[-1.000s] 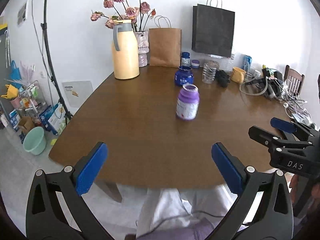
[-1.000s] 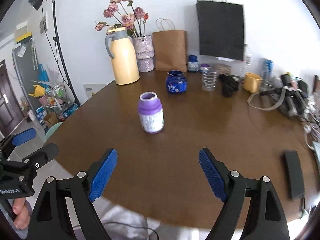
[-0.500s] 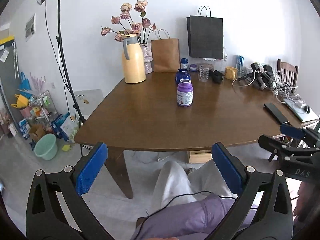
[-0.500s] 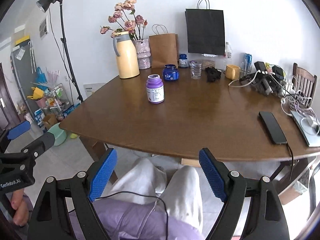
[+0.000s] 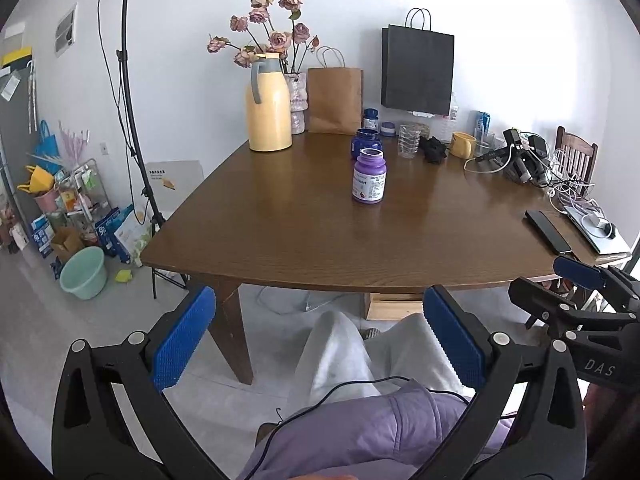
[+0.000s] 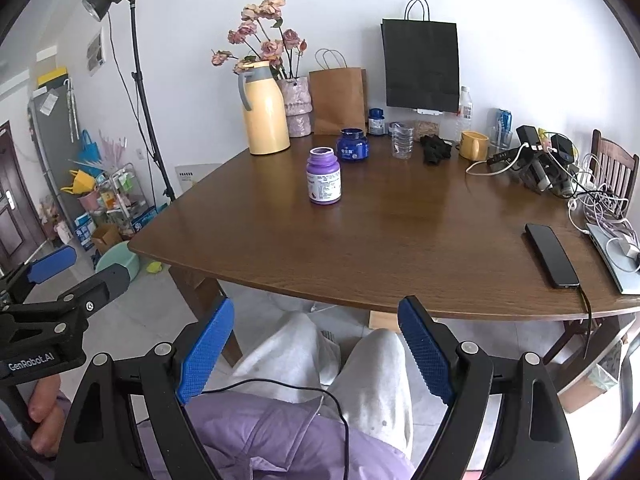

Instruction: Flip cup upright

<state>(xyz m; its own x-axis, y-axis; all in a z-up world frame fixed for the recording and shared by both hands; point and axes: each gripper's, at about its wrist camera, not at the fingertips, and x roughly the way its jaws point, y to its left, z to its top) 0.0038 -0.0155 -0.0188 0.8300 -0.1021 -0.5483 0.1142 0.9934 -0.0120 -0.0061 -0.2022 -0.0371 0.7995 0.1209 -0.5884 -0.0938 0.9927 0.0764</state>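
Note:
A purple cup-like container [image 5: 369, 176] stands upright with its mouth up near the middle of the brown table [image 5: 304, 236]; it also shows in the right wrist view [image 6: 324, 176]. My left gripper [image 5: 318, 344] is open and empty, held back over my lap, well short of the table's front edge. My right gripper [image 6: 316, 348] is open and empty too, also over my lap. The right gripper shows at the right in the left wrist view [image 5: 576, 292], and the left gripper at the left in the right wrist view [image 6: 52, 276].
A blue jar [image 6: 352, 147], a yellow thermos [image 6: 266, 114], a clear cup [image 6: 401, 141], a yellow mug [image 6: 473, 145], paper bags and a flower vase stand at the table's back. A black phone [image 6: 551, 250], cables and a laptop lie at the right. A light stand [image 6: 138, 92] stands left.
Both grippers have pulled back from over the table to above my lap, so the table and purple container look farther away. Both stay open and empty.

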